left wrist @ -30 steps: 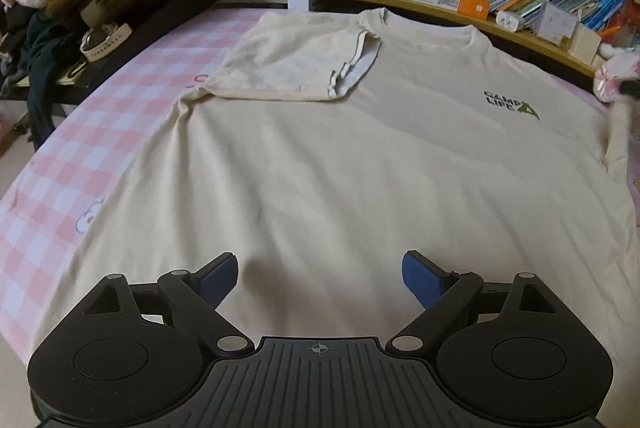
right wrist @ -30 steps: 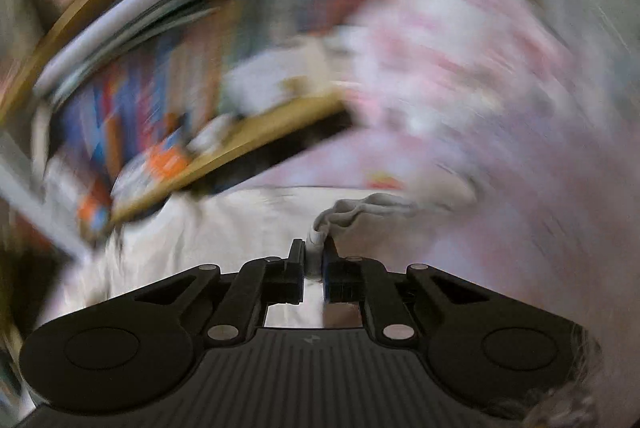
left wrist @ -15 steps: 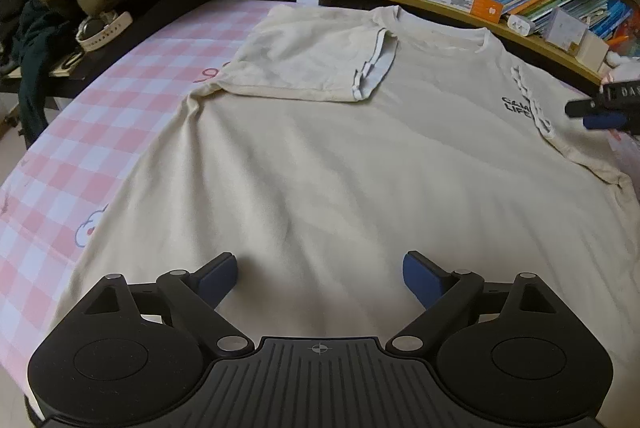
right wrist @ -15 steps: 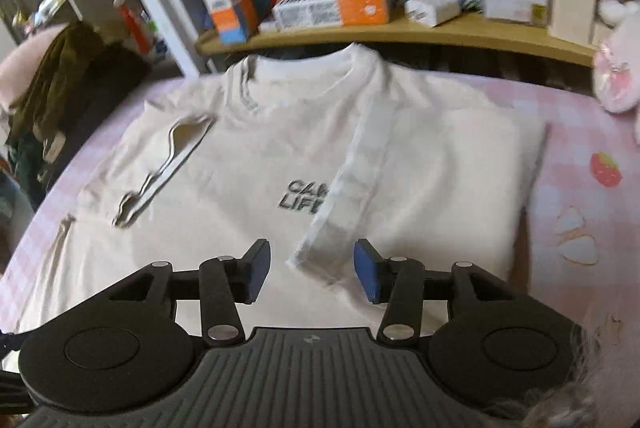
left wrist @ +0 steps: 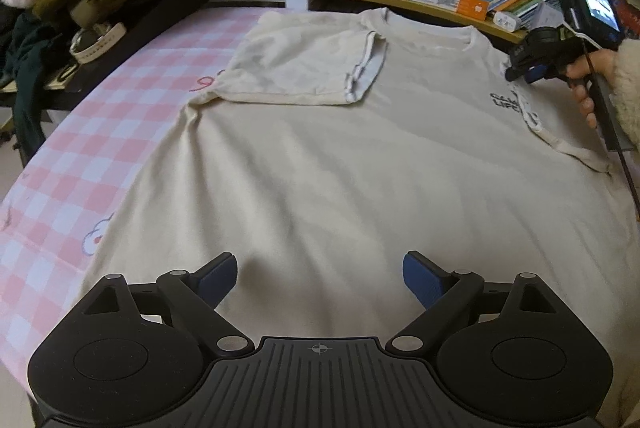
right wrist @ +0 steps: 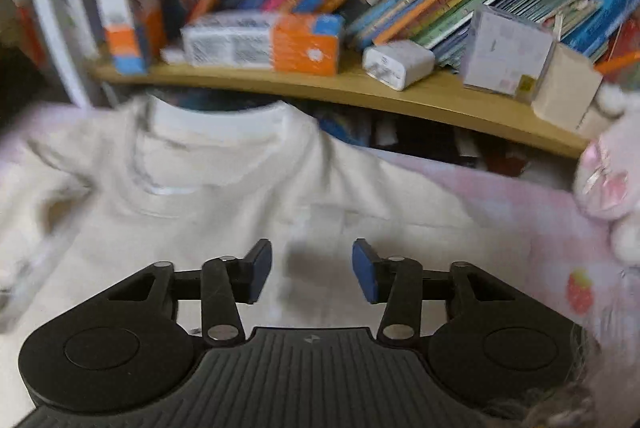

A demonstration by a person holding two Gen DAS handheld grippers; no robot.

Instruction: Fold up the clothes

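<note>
A cream T-shirt (left wrist: 340,156) is being spread flat on the pink checked cloth (left wrist: 100,132), with both sleeves folded inward over the chest. The left gripper (left wrist: 318,278) is being held wide apart above the shirt's lower part, with nothing gripped. The right gripper (right wrist: 312,270) is being held partly apart over the shirt's folded right sleeve (right wrist: 400,212), with nothing clamped between its blue pads (right wrist: 366,272).

Cream cotton-look T-shirt (left wrist: 328,164): soft matt cloth w/ ribbed collar. Pink-white checked bedsheet (left wrist: 100,132): matt woven fabric. Curved wooden shelf board (right wrist: 320,84): smooth, light sheen. Black plastic left gripper (left wrist: 318,276): matt, ribbed body, blue rubbery-looking pads (left wrist: 420,274), small shiny metal pivots.
</note>
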